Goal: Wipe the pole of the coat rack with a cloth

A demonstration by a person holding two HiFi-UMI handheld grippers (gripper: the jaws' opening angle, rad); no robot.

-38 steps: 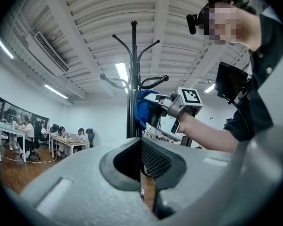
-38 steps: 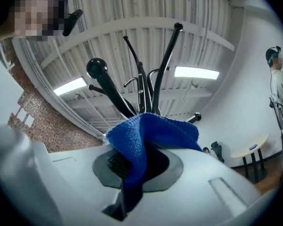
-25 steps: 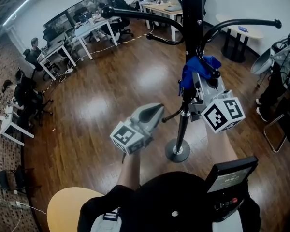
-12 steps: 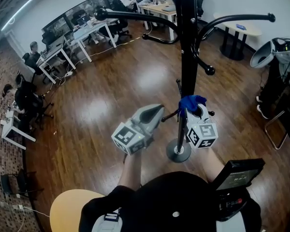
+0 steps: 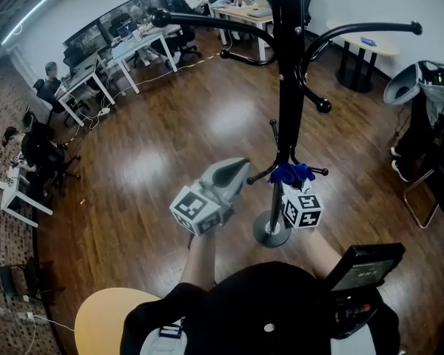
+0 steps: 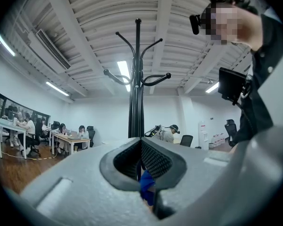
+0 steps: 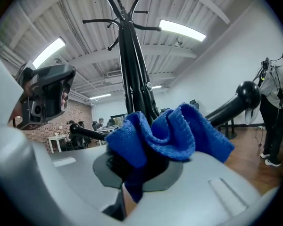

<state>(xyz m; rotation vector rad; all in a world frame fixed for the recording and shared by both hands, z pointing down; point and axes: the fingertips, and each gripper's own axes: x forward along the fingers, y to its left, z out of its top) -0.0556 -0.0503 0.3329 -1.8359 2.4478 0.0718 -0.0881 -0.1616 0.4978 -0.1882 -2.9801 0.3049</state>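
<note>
The cloth (image 5: 292, 173) is now low on the pole (image 5: 287, 87), at the small pegs just above the round base (image 5: 271, 230). One second ago it was much higher, near the curved arms, so my right tool (image 5: 291, 182) has made one long stroke down. I judge that this pass is almost finished; only the short part over the base is left, and maybe the other sides of the pole.

My right tool is clenched on the cloth (image 7: 170, 131), which bulges from the jaws in soft folds. It is blue and looks thick and looped, like a towel. The pole (image 7: 132, 69) rises just behind it, black, smooth and a little shiny, and its arms end in round knobs (image 5: 323, 106).

My left tool (image 5: 239, 167) has not moved. It hangs to the left of the pole, jaws closed on nothing, apart from it.

Under everything is the glossy wooden floor (image 5: 148, 168).
</note>
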